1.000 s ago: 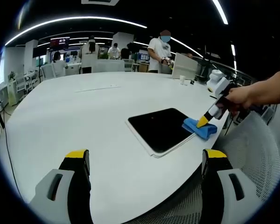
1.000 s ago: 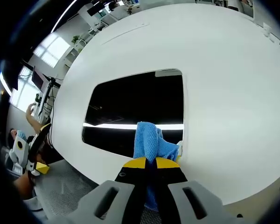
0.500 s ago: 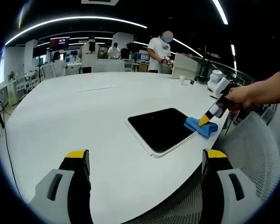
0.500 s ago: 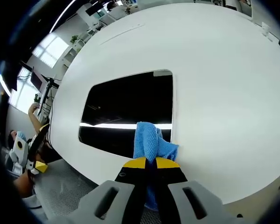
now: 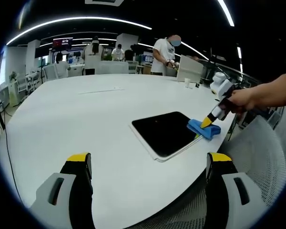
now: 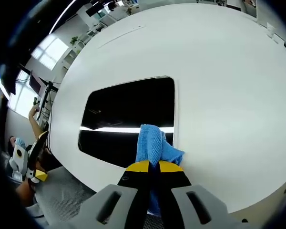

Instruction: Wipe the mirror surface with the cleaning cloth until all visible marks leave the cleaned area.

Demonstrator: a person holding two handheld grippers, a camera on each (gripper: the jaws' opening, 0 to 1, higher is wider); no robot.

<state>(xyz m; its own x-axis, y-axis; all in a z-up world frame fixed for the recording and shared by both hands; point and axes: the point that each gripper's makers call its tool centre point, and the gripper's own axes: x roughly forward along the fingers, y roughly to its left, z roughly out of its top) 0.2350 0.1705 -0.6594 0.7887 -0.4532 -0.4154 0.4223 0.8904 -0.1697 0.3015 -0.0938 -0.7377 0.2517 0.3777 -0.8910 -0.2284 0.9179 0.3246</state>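
A dark rectangular mirror with a white frame lies flat on the white table. Its glass reflects a bright ceiling light strip. My right gripper is shut on a blue cleaning cloth, pressing it on the mirror's corner nearest that gripper. In the left gripper view the right gripper shows at the right, held by a person's hand, with the blue cloth under its tip. My left gripper stands open near the table's near edge, with nothing between its jaws.
A white mesh chair stands beside the table at the right. Small white items sit at the table's far edge. Several people and desks fill the office behind. The left gripper appears at the far left of the right gripper view.
The cloth has slid slightly along the mirror's edge toward its corner; the mirror sits a bit further left in the right gripper view. The left gripper has stayed still.
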